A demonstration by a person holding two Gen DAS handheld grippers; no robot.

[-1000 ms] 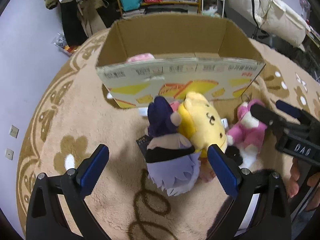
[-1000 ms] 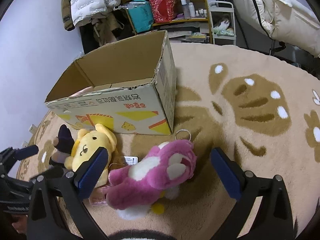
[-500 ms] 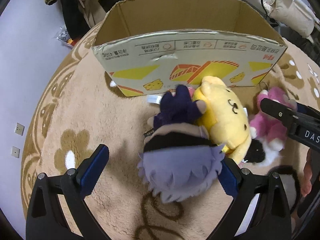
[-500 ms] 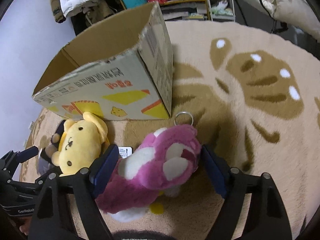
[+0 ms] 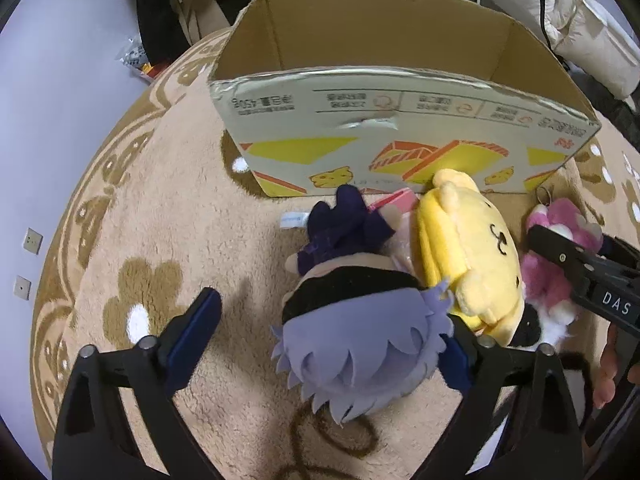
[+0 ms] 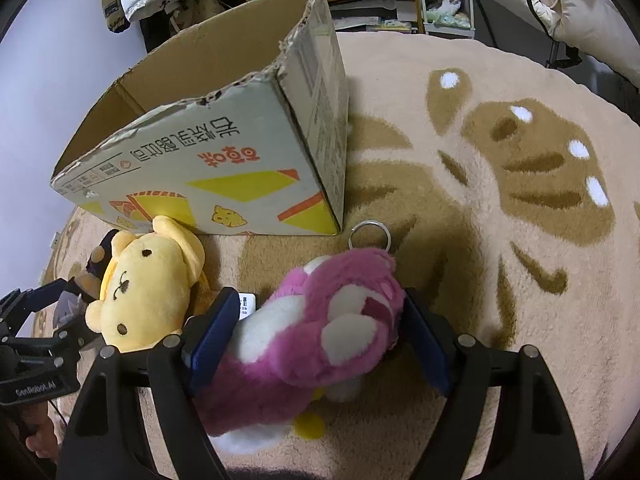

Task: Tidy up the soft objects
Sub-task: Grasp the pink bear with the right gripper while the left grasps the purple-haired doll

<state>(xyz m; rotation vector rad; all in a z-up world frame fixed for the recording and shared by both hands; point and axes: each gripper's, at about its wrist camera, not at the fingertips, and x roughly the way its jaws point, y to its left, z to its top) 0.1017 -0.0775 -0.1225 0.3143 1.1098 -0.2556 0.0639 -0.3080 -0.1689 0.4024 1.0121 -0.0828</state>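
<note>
an open cardboard box [image 5: 384, 136] stands on the patterned rug [image 6: 500, 208]. just in front of it, touching each other, lie a yellow plush [image 5: 468, 256], a pink plush [image 6: 320, 328] and a purple-haired doll [image 5: 360, 352]. the right hand-held gripper [image 6: 316, 344] pinches the pink plush, both pads against it. the left hand-held gripper [image 5: 320, 352], jaws just closing, stands spread around the doll's head; its left pad is clear.

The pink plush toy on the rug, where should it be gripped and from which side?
Grip the pink plush toy across its fat middle, coming from above: it lies flat on the rug, both flanks exposed, and the right gripper already straddles it there.
</note>
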